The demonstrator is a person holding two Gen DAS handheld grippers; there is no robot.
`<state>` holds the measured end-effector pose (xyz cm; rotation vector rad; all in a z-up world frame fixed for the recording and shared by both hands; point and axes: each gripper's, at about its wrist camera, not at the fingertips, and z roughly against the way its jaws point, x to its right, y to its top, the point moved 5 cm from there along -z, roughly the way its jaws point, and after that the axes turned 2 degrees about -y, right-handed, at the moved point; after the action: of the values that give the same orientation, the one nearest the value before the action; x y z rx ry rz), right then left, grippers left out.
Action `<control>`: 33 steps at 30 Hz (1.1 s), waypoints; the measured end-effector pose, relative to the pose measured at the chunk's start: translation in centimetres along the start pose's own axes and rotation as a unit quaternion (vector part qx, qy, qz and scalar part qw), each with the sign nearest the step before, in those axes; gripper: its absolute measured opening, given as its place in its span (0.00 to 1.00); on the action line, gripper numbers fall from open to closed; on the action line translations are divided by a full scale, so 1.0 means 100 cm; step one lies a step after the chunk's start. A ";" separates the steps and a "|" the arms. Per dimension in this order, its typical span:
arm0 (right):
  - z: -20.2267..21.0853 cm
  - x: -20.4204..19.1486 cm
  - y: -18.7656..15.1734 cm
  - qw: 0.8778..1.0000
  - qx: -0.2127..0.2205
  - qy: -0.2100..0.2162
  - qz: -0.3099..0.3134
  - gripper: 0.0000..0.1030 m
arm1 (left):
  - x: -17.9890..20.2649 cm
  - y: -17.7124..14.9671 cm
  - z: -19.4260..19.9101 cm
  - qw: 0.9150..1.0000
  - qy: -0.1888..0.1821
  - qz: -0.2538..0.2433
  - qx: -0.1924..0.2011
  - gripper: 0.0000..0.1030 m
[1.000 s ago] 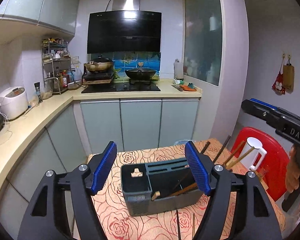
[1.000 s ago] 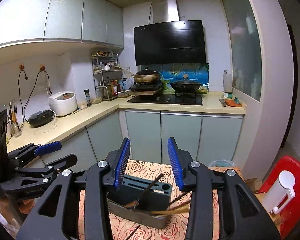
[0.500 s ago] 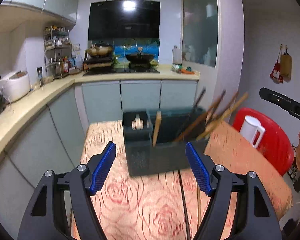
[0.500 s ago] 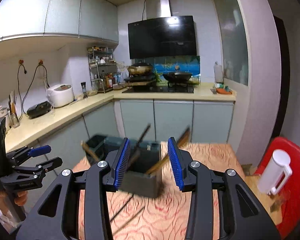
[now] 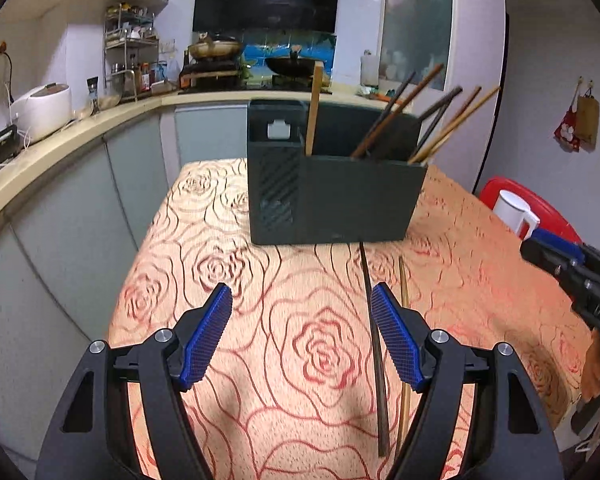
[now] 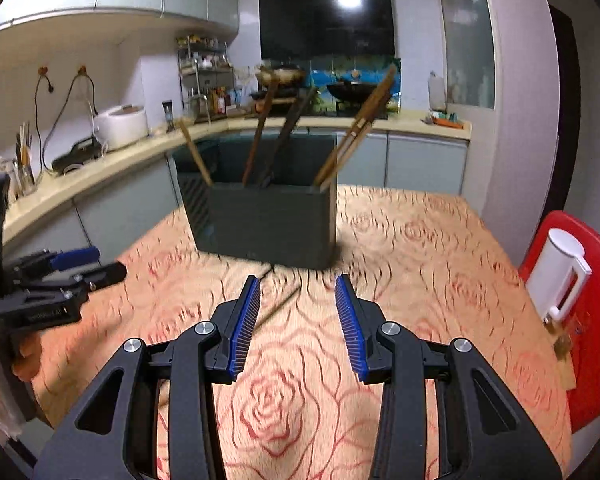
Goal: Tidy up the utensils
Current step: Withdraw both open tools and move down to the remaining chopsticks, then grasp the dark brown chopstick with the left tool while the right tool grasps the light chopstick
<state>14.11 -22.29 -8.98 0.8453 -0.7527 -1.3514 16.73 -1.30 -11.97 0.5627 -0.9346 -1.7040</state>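
Observation:
A dark grey utensil holder [image 5: 332, 192] [image 6: 266, 224] stands on the rose-patterned tablecloth [image 5: 260, 312] with several chopsticks leaning out of it. Two loose chopsticks lie on the cloth in front of it, a dark one [image 5: 374, 344] and a lighter wooden one [image 5: 404, 312]. In the right wrist view a single dark chopstick [image 6: 278, 306] shows on the cloth. My left gripper [image 5: 302, 304] hangs open over the cloth, its right finger just beside the dark chopstick. Nothing sits between the blue pads of my right gripper [image 6: 298, 292], which is open and low over the cloth short of the holder.
A white jug [image 5: 516, 212] [image 6: 560, 276] rests on a red stool [image 6: 592, 312] right of the table. Kitchen counters with a rice cooker [image 5: 44, 110] and a stove run along the left and back. Each gripper shows at the edge of the other's view.
Both grippers have sunk toward the table, so the holder now appears from the side rather than from above. Their openings look unchanged.

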 end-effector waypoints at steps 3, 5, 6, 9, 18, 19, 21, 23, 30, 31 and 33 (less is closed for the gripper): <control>-0.002 -0.004 -0.019 1.000 -0.013 -0.008 0.011 0.37 | 0.003 -0.006 -0.002 1.000 0.003 -0.003 -0.008 0.68; -0.003 -0.006 -0.028 1.000 -0.020 -0.007 0.013 0.38 | 0.008 -0.010 -0.005 1.000 0.005 -0.008 -0.016 0.68; -0.004 -0.006 -0.032 1.000 -0.024 -0.005 0.011 0.39 | 0.010 -0.012 -0.007 1.000 0.005 -0.010 -0.019 0.68; -0.005 -0.005 -0.042 0.999 -0.034 -0.004 0.003 0.41 | 0.016 -0.020 -0.014 0.999 -0.002 -0.019 -0.040 0.68; -0.006 0.006 -0.060 0.998 -0.052 -0.009 -0.016 0.41 | 0.031 -0.040 -0.027 0.995 -0.035 -0.041 -0.085 0.68; -0.007 0.006 -0.061 0.998 -0.054 -0.009 -0.016 0.41 | 0.033 -0.043 -0.028 0.994 -0.042 -0.042 -0.090 0.68; -0.008 0.005 -0.063 0.998 -0.058 -0.007 -0.016 0.41 | 0.038 -0.048 -0.031 0.993 -0.048 -0.048 -0.100 0.68; -0.009 0.003 -0.064 0.998 -0.059 -0.006 -0.016 0.41 | 0.041 -0.053 -0.034 0.991 -0.047 -0.057 -0.107 0.67; -0.009 -0.002 -0.066 0.998 -0.063 0.000 -0.014 0.41 | 0.049 -0.067 -0.048 0.986 -0.041 -0.084 -0.138 0.59; -0.009 -0.004 -0.067 0.998 -0.065 0.002 -0.013 0.41 | 0.049 -0.068 -0.048 0.986 -0.037 -0.088 -0.138 0.56; -0.009 -0.007 -0.069 0.998 -0.067 0.005 -0.011 0.41 | 0.048 -0.068 -0.046 0.986 -0.039 -0.089 -0.136 0.51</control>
<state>11.37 -21.70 -15.35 0.7555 -0.6384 -1.3992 14.73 -6.34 -19.72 0.4093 -0.7057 -1.9868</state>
